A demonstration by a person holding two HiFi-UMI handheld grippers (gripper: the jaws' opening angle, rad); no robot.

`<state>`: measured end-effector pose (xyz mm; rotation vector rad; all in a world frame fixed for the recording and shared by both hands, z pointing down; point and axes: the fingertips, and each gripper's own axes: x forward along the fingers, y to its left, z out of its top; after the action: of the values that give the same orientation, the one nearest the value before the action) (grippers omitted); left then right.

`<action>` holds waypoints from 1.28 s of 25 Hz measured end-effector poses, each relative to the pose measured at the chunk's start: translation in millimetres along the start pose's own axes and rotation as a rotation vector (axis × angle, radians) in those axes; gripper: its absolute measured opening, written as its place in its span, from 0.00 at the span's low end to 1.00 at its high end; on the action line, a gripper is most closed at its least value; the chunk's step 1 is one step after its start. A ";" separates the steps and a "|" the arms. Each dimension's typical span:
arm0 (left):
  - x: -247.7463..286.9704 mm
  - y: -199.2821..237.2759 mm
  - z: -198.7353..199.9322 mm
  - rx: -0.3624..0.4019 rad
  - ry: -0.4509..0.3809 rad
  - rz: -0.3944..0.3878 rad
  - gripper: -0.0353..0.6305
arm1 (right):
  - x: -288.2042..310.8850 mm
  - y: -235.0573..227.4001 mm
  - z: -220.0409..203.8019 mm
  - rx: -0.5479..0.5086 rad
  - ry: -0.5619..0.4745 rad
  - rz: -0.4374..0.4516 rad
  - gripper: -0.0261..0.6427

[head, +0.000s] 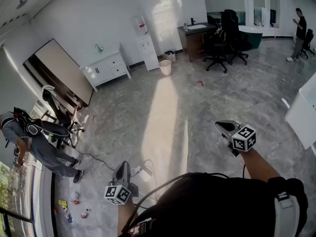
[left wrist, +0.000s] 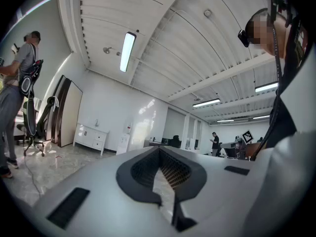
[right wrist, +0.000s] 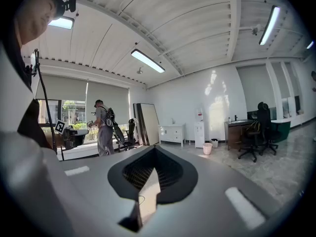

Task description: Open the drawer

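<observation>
The left gripper (head: 123,169) and right gripper (head: 225,126) are near, both closed tight and holding nothing. A cable (head: 98,158) on the floor could trip the person. The drawer (head: 118,67) is far away, in the white cabinet (head: 101,73) on the left. Closed grippers might just bump it.

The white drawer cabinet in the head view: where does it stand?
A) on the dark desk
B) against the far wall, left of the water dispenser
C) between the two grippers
B: the white drawer cabinet stands at the far wall, the water dispenser on its right.
</observation>
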<state>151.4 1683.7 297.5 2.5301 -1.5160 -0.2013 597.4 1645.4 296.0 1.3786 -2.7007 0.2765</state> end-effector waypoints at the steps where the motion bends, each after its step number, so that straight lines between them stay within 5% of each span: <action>1: -0.6 -1.5 0.0 0.000 0.000 -0.001 0.05 | -1.3 -0.1 0.0 -0.001 0.001 0.000 0.03; 32: 22.8 -62.5 -8.5 0.011 0.029 -0.030 0.05 | -53.1 -37.4 -2.7 0.039 -0.036 -0.001 0.03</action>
<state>217.5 1693.1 291.1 2.5537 -1.4730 -0.1599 658.9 1666.6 294.1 1.4081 -2.7375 0.3085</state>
